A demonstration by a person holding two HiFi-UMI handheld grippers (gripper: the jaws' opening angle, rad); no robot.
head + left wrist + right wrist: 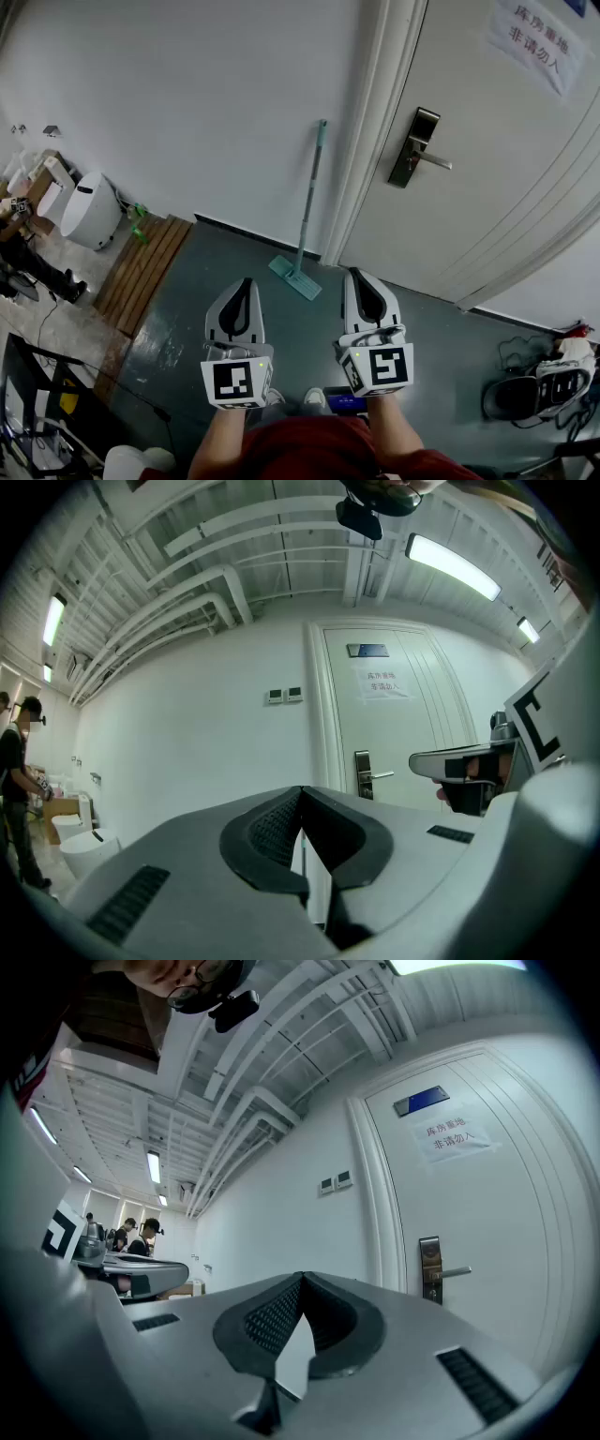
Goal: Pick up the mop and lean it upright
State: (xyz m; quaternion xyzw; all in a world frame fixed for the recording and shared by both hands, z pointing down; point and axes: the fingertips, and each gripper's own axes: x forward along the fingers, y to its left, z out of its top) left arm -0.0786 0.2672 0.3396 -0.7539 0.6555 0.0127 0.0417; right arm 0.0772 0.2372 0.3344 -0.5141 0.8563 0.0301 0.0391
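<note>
Open floor (192,309) ahead, bounded by wall (187,94) and door frame (370,141). Mop (310,197) upright, head down. Left claw (245,284) and right claw (354,277) closed, empty.

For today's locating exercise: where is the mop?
Head view, centre: the mop leans against the wall just left of the door frame, its head on the floor.
</note>
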